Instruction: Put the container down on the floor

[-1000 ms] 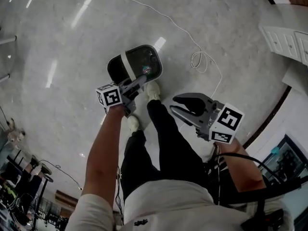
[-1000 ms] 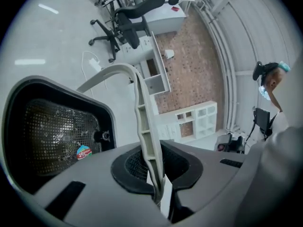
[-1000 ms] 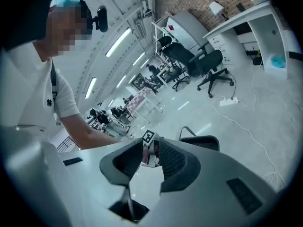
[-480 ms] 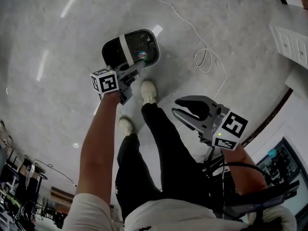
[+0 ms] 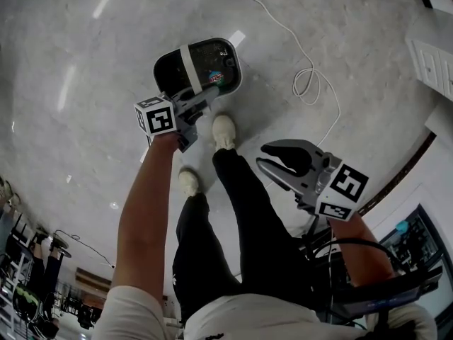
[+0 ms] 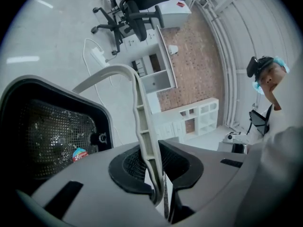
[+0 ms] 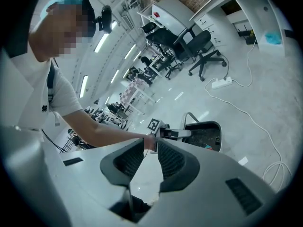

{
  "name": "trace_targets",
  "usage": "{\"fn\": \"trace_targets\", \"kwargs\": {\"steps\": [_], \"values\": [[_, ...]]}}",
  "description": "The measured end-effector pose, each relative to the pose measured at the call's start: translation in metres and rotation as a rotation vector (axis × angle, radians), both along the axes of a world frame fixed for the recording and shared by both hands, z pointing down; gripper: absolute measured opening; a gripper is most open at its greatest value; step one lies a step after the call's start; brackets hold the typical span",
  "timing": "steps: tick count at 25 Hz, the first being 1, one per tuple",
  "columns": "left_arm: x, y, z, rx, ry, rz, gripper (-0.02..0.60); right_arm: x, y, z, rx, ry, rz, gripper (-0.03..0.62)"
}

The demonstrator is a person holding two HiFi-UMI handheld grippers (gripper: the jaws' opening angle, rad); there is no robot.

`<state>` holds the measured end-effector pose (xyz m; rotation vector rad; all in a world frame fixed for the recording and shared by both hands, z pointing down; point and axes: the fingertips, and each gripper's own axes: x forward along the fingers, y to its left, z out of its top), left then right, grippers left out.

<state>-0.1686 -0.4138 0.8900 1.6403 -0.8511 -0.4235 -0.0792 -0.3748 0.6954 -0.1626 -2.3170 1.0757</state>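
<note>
The container (image 5: 198, 66) is a black mesh basket with a pale hoop handle (image 5: 187, 66). In the head view it hangs low over the grey floor, just ahead of the person's shoes; I cannot tell whether it touches the floor. My left gripper (image 5: 205, 99) grips that handle (image 6: 142, 122) between its pads, and its jaws are opening. A small coloured sticker (image 6: 79, 153) shows inside the basket (image 6: 52, 126). My right gripper (image 5: 272, 160) is held at the right, open, with nothing between its fingers. The right gripper view shows the basket (image 7: 206, 137) beyond the left gripper (image 7: 173, 133).
A white cable (image 5: 311, 83) loops over the floor right of the container. The person's shoes (image 5: 224, 129) stand just behind it. White cabinets (image 5: 432, 62) line the right edge. Office chairs (image 6: 137, 13) and a power strip (image 7: 220, 82) stand farther off.
The left gripper and the container have shifted a little up and away from the body in the head view. The person's feet have moved. The right gripper has stayed almost in place.
</note>
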Motion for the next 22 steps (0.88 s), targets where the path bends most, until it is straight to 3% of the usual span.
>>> {"fn": "trace_targets", "kwargs": {"steps": [13,22], "values": [[-0.006,0.003,0.001,-0.011,0.004,-0.023,0.164,-0.002,0.002,0.000,-0.021,-0.006,0.003,0.091],[-0.027,0.038,0.001,-0.094,-0.059,-0.124,0.247,-0.004,0.011,-0.011,0.002,-0.036,-0.010,0.091]]}}
